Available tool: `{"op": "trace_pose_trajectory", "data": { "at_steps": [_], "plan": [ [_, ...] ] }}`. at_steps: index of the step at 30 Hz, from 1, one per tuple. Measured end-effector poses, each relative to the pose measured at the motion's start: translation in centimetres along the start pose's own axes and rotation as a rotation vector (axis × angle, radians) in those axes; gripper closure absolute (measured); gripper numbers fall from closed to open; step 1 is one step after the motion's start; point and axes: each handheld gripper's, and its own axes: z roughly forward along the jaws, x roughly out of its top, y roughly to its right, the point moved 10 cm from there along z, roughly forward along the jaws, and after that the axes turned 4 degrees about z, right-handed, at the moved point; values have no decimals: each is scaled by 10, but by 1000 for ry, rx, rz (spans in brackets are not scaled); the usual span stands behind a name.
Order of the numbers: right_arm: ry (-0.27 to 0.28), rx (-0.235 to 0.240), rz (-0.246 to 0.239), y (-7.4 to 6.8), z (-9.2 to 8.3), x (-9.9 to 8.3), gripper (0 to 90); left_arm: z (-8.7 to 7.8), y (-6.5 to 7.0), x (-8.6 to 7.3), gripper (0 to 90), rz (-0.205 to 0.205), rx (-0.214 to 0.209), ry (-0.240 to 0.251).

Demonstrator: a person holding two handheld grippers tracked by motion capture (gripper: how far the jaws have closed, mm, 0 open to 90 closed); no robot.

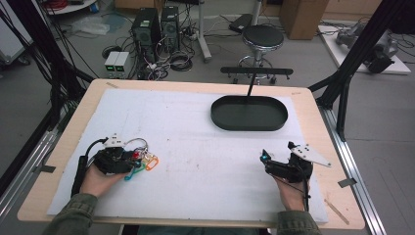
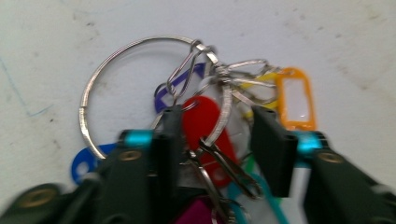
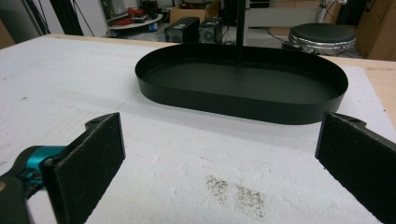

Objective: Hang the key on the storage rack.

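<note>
The work looks to be at its opening step: the bunch of keyring tags (image 1: 142, 160) lies on the white foam mat (image 1: 195, 147) at the near left of the table, well apart from the black oval tray (image 1: 248, 113) at the far right, which holds nothing (presumably where the bunch is bound, so lift and carry would both remain). The left gripper (image 2: 217, 126) points down over the bunch with its jaws partly closed, straddling the red tag (image 2: 201, 123) and a wire clip (image 2: 224, 163); the left-hand jaw seems to touch the red tag's edge, but the frame is blurred and I cannot tell whether the pads truly press on anything. The right gripper (image 3: 219, 154) rests near the table's right edge, jaws spread wide with nothing between them, facing the tray. The bunch is thin bright steel: one large split ring (image 2: 116, 84), several smaller loops, and glossy plastic tags in red, orange (image 2: 294, 100), blue, teal and magenta. The mat is matt, grainy and faintly stained; the tray is smooth, low-walled, with a slim upright post.
</note>
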Motion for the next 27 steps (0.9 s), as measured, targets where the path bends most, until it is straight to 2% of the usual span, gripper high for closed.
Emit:
{"op": "trace_pose_trajectory", "data": {
  "at_steps": [1,5,7,8,9,11,12,17,21,25,27],
  "plan": [
    [1,1,-2,0,0,0,4,1,0,-1,598,0,-13,-6],
    [4,2,0,0,0,0,4,1,0,0,646,11,-17,-2],
    [3,3,-3,0,0,0,4,-1,0,2,723,7,-21,11],
    [3,4,-6,0,1,0,4,-5,-3,6,781,4,1,31],
    [3,4,-7,0,0,0,4,-5,-3,6,802,4,1,31],
    [7,3,-7,-1,0,1,4,-5,-2,7,811,43,26,34],
    [8,1,-4,0,0,1,4,-5,-2,7,814,43,26,34],
    [8,1,-6,0,0,1,4,-5,0,10,829,107,69,26],
    [10,-2,-8,0,0,1,4,-6,1,10,830,107,58,27],
    [13,-3,-14,1,0,1,4,-10,1,12,831,88,42,28],
    [10,-1,-10,0,0,1,4,-14,2,15,832,90,34,43]
  ]
}}
